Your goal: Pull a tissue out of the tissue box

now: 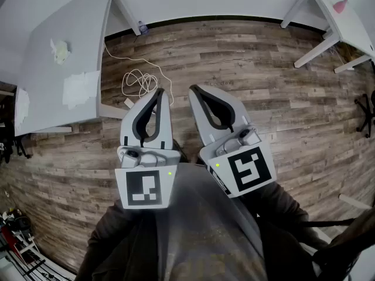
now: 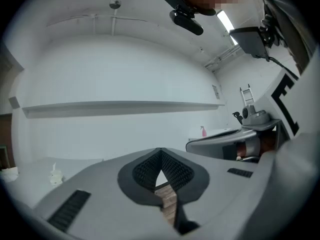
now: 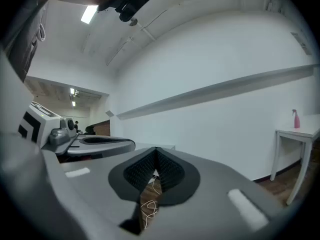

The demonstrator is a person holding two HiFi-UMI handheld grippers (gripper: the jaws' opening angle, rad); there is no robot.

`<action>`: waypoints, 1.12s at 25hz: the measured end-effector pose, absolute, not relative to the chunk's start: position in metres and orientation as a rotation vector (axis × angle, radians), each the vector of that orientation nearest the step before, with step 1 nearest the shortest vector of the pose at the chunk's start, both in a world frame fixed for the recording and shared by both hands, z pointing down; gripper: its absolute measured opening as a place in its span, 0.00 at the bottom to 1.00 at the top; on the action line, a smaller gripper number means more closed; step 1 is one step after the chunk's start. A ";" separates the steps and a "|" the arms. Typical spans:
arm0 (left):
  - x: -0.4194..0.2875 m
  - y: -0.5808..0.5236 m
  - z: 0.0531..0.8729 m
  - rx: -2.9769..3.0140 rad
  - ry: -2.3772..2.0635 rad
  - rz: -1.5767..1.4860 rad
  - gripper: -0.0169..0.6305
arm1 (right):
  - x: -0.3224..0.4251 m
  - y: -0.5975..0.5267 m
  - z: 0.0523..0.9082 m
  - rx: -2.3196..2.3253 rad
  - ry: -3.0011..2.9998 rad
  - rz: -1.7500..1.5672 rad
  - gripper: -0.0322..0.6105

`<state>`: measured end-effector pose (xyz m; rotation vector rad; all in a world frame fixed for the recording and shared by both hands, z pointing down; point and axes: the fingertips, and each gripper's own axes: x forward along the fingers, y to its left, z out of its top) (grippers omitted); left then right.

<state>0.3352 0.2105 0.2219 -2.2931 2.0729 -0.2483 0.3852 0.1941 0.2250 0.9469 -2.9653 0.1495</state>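
My left gripper [image 1: 161,92] and right gripper [image 1: 193,88] are held side by side, level, above a wooden floor [image 1: 246,81]. Both are shut, tips together, with nothing between the jaws. In the left gripper view the pads [image 2: 150,170] meet at the tip, and the right gripper view shows its own pads [image 3: 165,171] meeting the same way. No tissue box is plainly in view. A small pale crumpled lump [image 1: 60,50] lies on the white table [image 1: 53,22] at the far left, well away from both grippers. The same lump [image 2: 55,175] shows low and to the left in the left gripper view.
Flat white sheets [image 1: 81,88] lie on the left table near its edge. A white cable [image 1: 140,81] is coiled on the floor just ahead of the grippers. A second white table [image 1: 345,16] at the upper right carries a pink bottle [image 3: 296,119]. The person's dark sleeves fill the bottom.
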 end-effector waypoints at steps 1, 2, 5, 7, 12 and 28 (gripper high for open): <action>0.336 0.208 0.220 -2.291 2.069 -0.238 0.02 | 0.386 0.192 0.225 0.950 -2.964 0.153 0.05; 0.336 0.205 0.218 -2.289 2.066 -0.229 0.02 | 0.387 0.190 0.225 0.953 -2.962 0.156 0.05; 0.334 0.196 0.219 -2.294 2.065 -0.225 0.02 | 0.385 0.180 0.225 0.963 -2.964 0.172 0.05; 0.331 0.187 0.222 -2.299 2.067 -0.223 0.02 | 0.379 0.172 0.227 0.946 -2.967 0.166 0.05; 0.308 0.152 0.240 -2.307 2.113 -0.197 0.02 | 0.359 0.138 0.241 0.913 -2.953 0.188 0.05; 0.087 -0.032 0.247 -2.092 2.415 -0.041 0.02 | 0.150 -0.058 0.241 0.619 -2.959 0.099 0.05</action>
